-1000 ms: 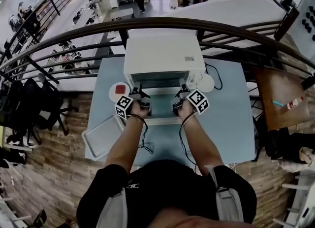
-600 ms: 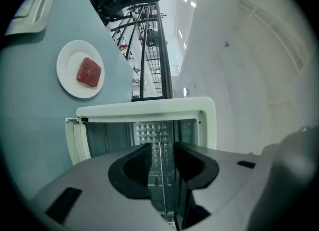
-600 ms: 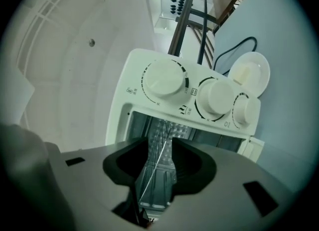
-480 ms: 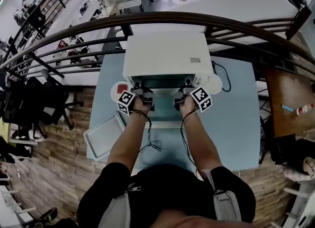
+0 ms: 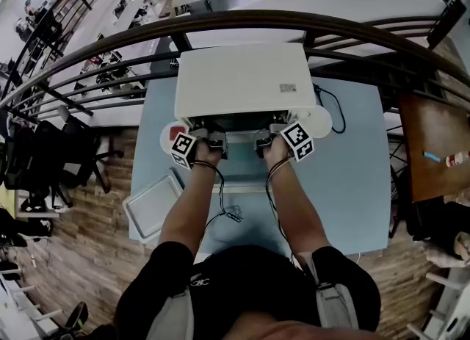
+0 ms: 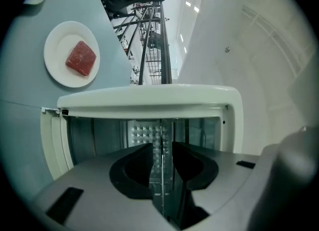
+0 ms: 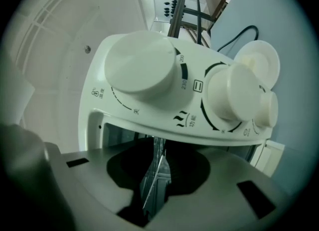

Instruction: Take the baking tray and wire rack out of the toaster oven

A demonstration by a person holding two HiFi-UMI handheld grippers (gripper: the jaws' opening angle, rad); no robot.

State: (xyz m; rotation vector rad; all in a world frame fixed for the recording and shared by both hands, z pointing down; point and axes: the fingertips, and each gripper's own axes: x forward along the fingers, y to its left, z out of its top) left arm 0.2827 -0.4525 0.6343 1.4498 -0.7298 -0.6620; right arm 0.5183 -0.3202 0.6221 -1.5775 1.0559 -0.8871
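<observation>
Both hands now sit deeper in the toaster oven (image 5: pixel 242 81) mouth than a second ago. The left gripper (image 5: pixel 213 140) and right gripper (image 5: pixel 263 142) have just been closing their fingers, which are still apart around the wire rack (image 7: pixel 155 181) edge inside. The baking tray (image 5: pixel 150 205) lies on the worktop (image 5: pixel 345 170).

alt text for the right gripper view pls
The jaws of the right gripper, which have just been closing, straddle a thin metal edge at the open front of the toaster oven. Above them is its white control panel with big round knobs; a white plate and a black cable lie on the blue table beyond.
</observation>
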